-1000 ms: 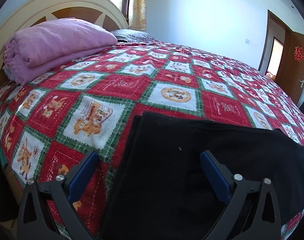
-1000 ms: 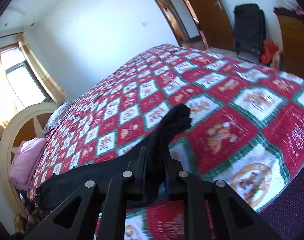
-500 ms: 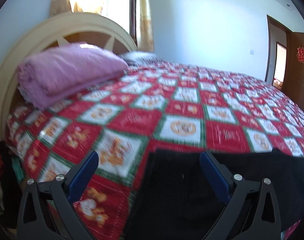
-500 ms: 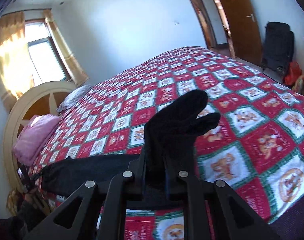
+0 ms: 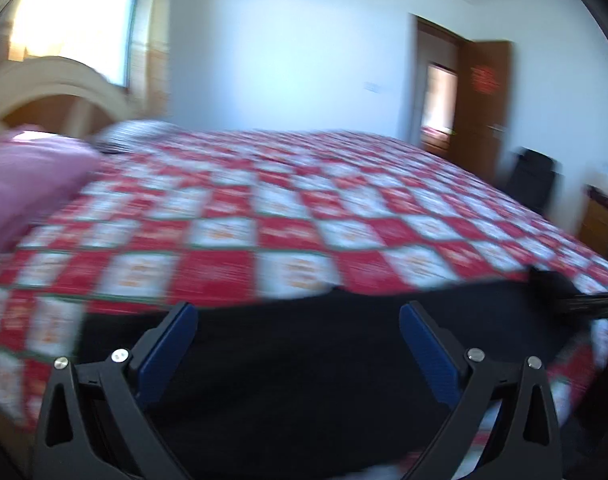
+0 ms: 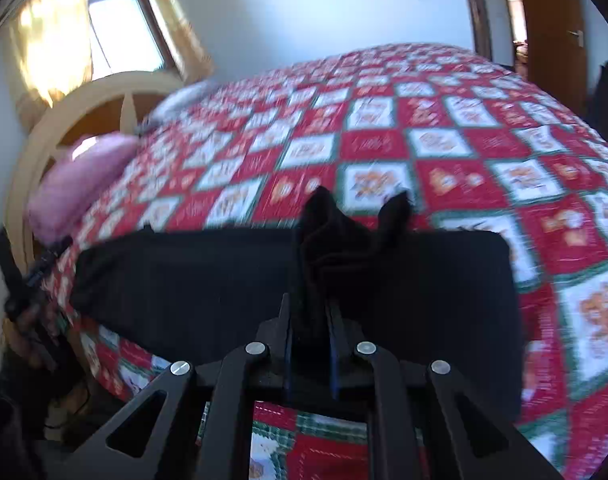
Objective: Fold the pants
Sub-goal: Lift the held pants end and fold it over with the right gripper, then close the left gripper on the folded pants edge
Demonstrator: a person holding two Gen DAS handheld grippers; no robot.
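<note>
Taking the bed (image 6: 444, 148) with its red patchwork cover as the landmark: at its left end the pink blanket (image 6: 79, 180) lies by the headboard (image 6: 83, 108), unmoved. The left gripper (image 5: 299, 336) hangs over the near edge with its blue pads spread wide and nothing between them; a second ago it stood closer over the cloth, so it has drawn back. The black pants (image 6: 231, 276) lie along the bed's near edge. The right gripper (image 6: 310, 320) is pinched shut on a bunch of the pants' end, which it has swung from the right toward the middle of the pants since a second ago, so I judge the fold in half to be underway. No container is in view.
</note>
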